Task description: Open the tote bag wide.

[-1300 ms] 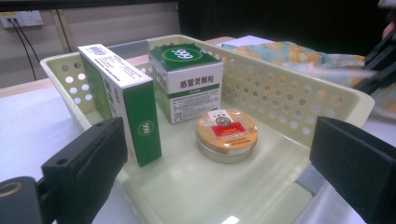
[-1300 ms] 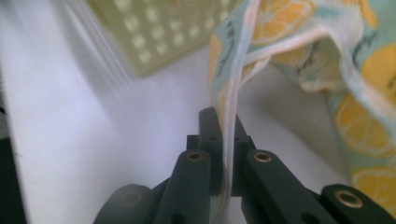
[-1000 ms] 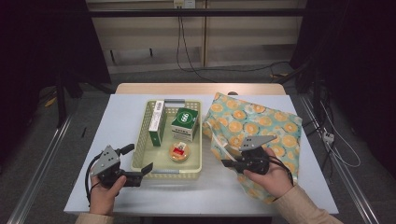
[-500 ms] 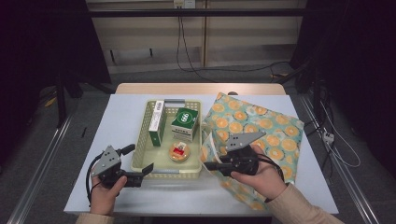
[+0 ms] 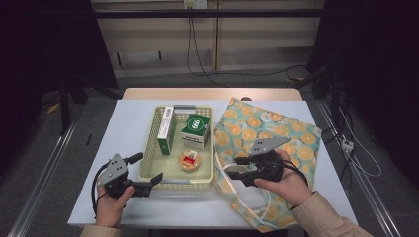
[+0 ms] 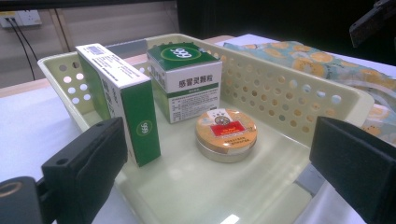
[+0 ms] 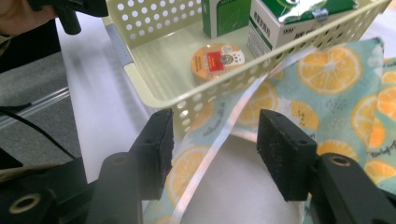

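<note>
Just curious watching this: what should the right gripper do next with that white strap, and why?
Probably ease the right gripper forward and close. Its jaws have just been opening, and the bag's white handle lies between them, unpinched, beside the basket.

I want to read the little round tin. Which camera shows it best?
The left gripper view: the round tin sits close, its orange lid and red label facing up. The right gripper view shows it farther off inside the basket. The high view shows it small.

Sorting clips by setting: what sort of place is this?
Likely a lab or recording room: a lone white table, bare cables hanging down the back wall, metal floor rails alongside.
</note>
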The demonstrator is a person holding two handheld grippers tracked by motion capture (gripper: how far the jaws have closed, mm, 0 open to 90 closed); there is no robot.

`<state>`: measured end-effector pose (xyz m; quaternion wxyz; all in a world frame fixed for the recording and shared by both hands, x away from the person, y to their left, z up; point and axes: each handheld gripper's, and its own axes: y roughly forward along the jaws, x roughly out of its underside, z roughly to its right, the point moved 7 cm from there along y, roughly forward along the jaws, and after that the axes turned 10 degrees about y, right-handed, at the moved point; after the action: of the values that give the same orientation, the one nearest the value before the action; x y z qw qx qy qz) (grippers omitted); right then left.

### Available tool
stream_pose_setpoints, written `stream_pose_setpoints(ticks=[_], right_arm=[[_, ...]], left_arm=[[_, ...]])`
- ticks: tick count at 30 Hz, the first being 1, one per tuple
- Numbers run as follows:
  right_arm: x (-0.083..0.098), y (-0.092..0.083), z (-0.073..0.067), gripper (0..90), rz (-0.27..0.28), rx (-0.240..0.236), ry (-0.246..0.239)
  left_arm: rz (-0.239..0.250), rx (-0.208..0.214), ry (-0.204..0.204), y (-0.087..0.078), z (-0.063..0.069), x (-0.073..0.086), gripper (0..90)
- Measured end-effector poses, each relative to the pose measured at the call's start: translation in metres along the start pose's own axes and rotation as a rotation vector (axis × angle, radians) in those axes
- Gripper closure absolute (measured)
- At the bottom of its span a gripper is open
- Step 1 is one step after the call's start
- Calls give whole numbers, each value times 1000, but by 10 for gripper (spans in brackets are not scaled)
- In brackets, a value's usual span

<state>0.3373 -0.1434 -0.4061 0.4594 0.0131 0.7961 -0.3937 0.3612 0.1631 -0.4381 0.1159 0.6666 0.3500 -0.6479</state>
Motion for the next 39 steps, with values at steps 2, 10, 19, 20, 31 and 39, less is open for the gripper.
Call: stream_pose_setpoints(ticks=[2, 10, 19, 20, 31, 39], right_arm=[[5, 1, 0, 535, -7, -6, 12], [41, 26, -5, 492, -121, 28, -16], [60, 43, -9, 496, -159, 22, -17], [60, 44, -9, 550, -161, 29, -15], [48, 28, -10, 900, -113, -49, 12], [21, -3, 5, 900, -9, -47, 64]], left_arm=[[0, -1, -4, 0, 0, 0, 40], [1, 3, 0, 0, 1, -1, 40], [1, -2, 2, -1, -1, 0, 40], [3, 0, 0, -1, 0, 0, 40], [2, -3, 2, -2, -1, 0, 40], [0, -6, 5, -2, -2, -1, 40]])
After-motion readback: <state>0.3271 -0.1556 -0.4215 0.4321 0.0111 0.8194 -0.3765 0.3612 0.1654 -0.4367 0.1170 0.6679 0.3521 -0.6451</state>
